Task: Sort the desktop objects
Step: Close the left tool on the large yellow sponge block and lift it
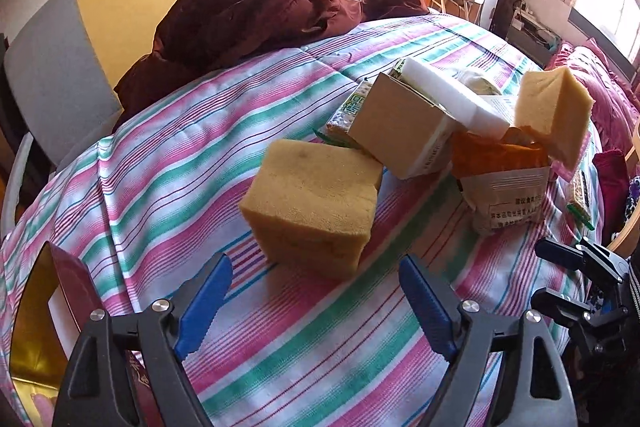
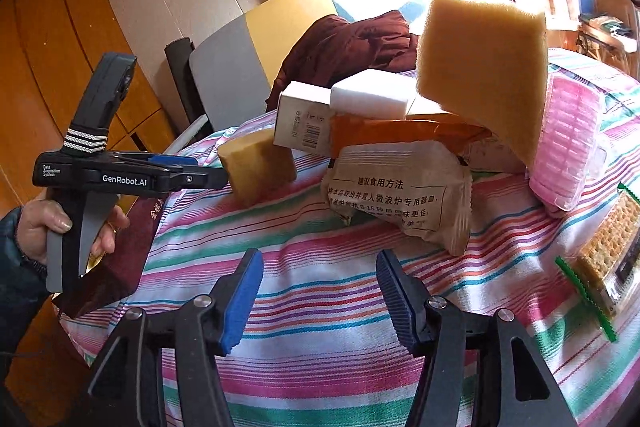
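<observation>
**Sorting Barely Begun: Pile Still Heaped on the Striped Cover**

Although both grippers are poised over the striped cover (image 1: pixel 168 163), nothing looks sorted yet. The left gripper (image 1: pixel 316 303) hangs with its jaws spread wide and empty, just short of the near yellow sponge (image 1: pixel 316 199), which lies alone in front of the heap. The right gripper (image 2: pixel 320 299) is likewise released and holds nothing, facing the paper food packet (image 2: pixel 400 199). Behind it the cardboard box (image 2: pixel 304 123), white foam block (image 2: pixel 372 99), orange wrapper (image 2: pixel 400 131), second yellow sponge (image 2: pixel 484 67) and pink pack (image 2: pixel 568 143) lean together in one jumble; a cracker packet (image 2: pixel 608 255) lies apart to the right. I judge nearly all the work remains, with no separate groups visible.
</observation>
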The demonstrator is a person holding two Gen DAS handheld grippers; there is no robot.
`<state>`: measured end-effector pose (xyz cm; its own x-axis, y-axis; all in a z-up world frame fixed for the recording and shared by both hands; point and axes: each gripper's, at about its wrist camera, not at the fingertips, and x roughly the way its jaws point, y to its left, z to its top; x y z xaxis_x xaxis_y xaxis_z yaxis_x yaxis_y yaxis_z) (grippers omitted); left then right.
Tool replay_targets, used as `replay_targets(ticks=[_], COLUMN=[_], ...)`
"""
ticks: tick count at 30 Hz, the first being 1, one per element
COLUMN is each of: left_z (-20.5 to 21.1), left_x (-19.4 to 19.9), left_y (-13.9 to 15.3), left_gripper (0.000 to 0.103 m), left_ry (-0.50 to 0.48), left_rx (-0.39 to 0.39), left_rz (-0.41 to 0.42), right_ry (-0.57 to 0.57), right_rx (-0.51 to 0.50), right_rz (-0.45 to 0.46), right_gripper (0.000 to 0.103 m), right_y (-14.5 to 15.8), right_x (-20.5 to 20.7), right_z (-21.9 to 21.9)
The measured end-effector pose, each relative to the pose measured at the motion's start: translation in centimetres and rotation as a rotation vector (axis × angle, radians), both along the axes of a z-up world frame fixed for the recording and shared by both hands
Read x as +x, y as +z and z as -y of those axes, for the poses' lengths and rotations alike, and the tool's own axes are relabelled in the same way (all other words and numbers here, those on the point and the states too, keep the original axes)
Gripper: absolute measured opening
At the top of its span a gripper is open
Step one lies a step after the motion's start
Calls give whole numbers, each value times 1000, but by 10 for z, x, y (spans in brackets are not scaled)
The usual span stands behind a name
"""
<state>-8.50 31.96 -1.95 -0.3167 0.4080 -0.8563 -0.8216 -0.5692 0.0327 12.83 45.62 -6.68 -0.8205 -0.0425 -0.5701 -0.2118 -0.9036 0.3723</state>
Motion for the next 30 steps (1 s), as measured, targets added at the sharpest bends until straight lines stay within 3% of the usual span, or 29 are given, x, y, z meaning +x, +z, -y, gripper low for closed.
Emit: replay_targets(ticks=[13,19,30], left_z=[-29,-30,9], left_x=[-14,-14,11], left_y=[-8,-13,-1], left_gripper=[88,74,70], left_ry=[-33,-1,112], left_rx=[-4,-30,65], left_rz=[-8,-23,33], right_ry=[1,9,17], right_rx=[-25,-21,4], right_rz=[-16,-26,-32], right_gripper=[61,63,66], right_y=[-14,-16,-17], right_x=[-9,-10,-14], right_z=[-9,-8,-5])
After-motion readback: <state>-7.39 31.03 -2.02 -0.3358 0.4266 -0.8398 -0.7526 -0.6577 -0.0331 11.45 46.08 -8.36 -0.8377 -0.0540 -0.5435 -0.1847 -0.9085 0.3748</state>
